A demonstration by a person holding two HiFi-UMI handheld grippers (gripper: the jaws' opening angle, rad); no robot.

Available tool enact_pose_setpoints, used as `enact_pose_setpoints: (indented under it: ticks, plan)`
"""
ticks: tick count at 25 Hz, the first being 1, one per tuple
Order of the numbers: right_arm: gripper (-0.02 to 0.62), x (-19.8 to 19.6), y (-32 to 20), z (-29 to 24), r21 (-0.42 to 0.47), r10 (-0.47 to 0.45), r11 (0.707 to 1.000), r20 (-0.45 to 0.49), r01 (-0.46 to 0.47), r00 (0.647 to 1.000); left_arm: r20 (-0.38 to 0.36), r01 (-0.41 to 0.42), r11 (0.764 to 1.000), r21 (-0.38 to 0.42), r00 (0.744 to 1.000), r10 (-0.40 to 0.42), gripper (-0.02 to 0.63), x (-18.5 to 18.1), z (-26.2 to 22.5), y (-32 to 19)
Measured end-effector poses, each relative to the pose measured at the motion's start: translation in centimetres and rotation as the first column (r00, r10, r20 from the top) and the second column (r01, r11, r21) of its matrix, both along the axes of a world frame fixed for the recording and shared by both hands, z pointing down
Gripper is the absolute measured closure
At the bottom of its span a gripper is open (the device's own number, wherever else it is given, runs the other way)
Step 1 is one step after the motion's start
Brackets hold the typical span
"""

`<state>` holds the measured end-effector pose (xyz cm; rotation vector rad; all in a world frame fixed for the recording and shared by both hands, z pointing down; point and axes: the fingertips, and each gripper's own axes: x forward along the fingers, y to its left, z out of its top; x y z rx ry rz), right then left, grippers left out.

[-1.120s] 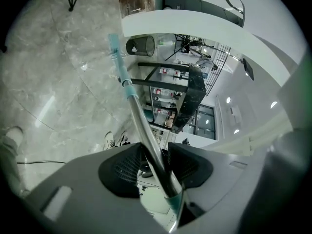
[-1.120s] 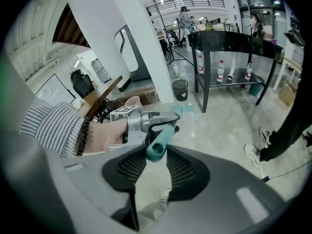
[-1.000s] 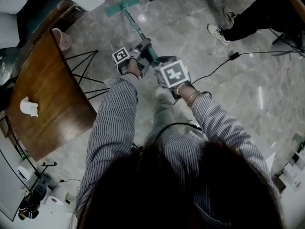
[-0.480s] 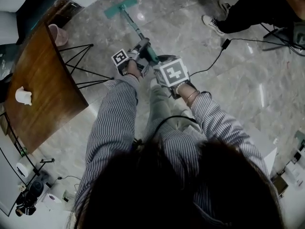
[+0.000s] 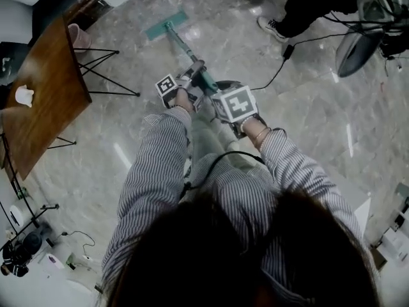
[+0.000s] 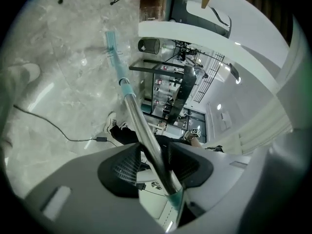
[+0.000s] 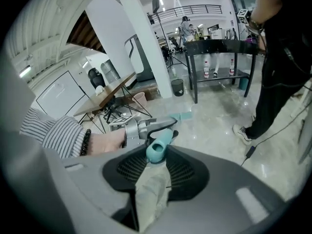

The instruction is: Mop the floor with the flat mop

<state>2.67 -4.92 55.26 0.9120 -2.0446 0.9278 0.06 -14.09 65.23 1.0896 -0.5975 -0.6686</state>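
Observation:
The flat mop's teal head (image 5: 165,25) lies on the grey marble floor ahead of me, its silver and teal pole (image 5: 185,48) running back to both grippers. My left gripper (image 5: 192,75) is shut on the pole lower down; in the left gripper view the pole (image 6: 141,130) passes between the jaws and the mop head (image 6: 112,45) shows far off. My right gripper (image 5: 217,94) is shut on the teal handle end (image 7: 158,150), with the left gripper (image 7: 146,126) just ahead of it.
A wooden table (image 5: 35,101) on thin black legs stands at the left, a pink bin (image 5: 78,36) beyond it. A person's shoe (image 5: 270,28) and a black cable (image 5: 281,62) lie at the upper right. A black table (image 7: 222,48) stands in the right gripper view.
The view has swung: the table slid left and the standing person moved up and out of frame. The mop head and both grippers sit slightly further right, still gripping the pole.

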Motion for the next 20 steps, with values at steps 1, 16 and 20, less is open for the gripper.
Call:
enact_pose_setpoints:
  ticks: [1,16,20]
  plan:
    - [0.471,1.2,1.8,-0.5,0.006,-0.007,1.0,-0.001,0.007,1.0,-0.011,0.015,1.0,0.004,1.0,-0.015,0.442,1.2,-0.5,1.8]
    - [0.471,14.6,26.5,-3.1,-0.047,0.029,0.999,0.068,-0.026,0.997,-0.092,-0.036,0.998,-0.046,0.995,0.032,0.448,15.0,-3.1,27.0]
    - [0.469,16.7,30.3,-4.4,-0.066,-0.006,0.998,0.068,0.011,0.998,-0.105,-0.129,0.991,-0.03,0.986,0.126,0.443,17.3,-4.3,31.1]
